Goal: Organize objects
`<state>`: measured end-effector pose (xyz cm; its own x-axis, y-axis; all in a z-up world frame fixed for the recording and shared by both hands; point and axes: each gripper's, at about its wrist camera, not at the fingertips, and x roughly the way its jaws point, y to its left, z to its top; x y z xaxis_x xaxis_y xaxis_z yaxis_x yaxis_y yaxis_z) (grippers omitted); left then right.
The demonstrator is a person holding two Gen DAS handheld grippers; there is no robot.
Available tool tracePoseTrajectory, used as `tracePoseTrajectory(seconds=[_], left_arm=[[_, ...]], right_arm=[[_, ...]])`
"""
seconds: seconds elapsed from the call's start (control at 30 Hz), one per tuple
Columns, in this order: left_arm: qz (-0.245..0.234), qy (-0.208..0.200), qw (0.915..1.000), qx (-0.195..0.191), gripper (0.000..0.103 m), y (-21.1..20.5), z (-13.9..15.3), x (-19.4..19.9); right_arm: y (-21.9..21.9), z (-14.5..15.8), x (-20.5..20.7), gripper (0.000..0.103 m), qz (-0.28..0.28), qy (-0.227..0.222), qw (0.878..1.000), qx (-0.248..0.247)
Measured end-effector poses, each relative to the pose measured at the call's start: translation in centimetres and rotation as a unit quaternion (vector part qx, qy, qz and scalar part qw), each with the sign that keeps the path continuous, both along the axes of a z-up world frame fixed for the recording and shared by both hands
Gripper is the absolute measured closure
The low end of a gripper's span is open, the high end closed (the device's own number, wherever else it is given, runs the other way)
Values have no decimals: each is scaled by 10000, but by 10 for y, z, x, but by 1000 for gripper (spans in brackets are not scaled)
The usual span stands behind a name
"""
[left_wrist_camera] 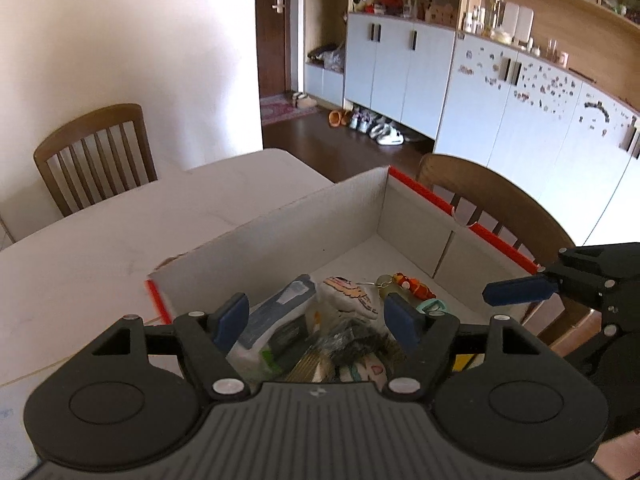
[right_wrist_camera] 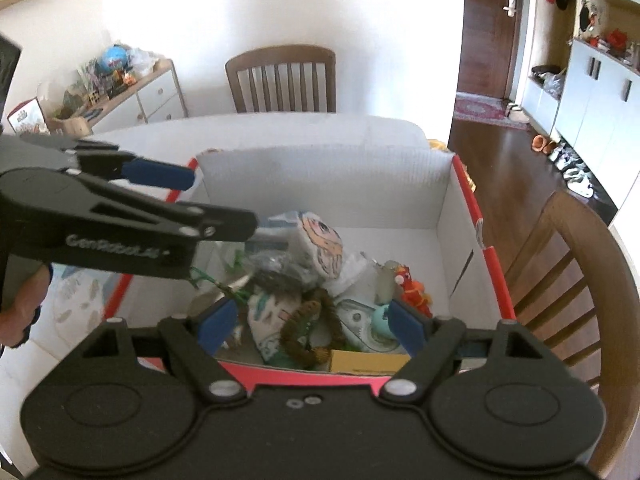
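Right wrist: both claws, right claw (right_wrist_camera: 316, 322) and left claw (left_wrist_camera: 318, 318), spread empty above corrugated cardboard box (right_wrist_camera: 320, 184).

The right tongs (right_wrist_camera: 313, 325) stand wide apart with nothing between them, above the near rim of a red-edged cardboard box (right_wrist_camera: 320, 184) on the white table (right_wrist_camera: 256, 128). Inside lie a brown bead string (right_wrist_camera: 316, 328), an orange toy (right_wrist_camera: 414, 292) and packets. The left tongs (right_wrist_camera: 208, 204) reach in from the left side.
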<state>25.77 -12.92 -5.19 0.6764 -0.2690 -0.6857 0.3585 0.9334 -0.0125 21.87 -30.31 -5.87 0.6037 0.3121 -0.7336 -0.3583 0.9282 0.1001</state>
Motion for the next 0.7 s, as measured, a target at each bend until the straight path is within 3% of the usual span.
tracePoseTrajectory(seconds=[0.3,0.5,0.63,0.7], left_arm=[[51,-249,9992,-304,21,43,28,-36],[105,-387,9984,-408,14,68,40,-56],[111,-408,9979,-490,1,82,43,-67],[98,-436,9979,-468,1,87,45,-72]], right_arm=[[13,24,-26,19,-273,-319,9989,198],[22,36,-45,12,-431,-558,9969,346],[32,41,-56,7,-533,-676,9954,422],[35,43,-64,2,-653,-788,9936,475]])
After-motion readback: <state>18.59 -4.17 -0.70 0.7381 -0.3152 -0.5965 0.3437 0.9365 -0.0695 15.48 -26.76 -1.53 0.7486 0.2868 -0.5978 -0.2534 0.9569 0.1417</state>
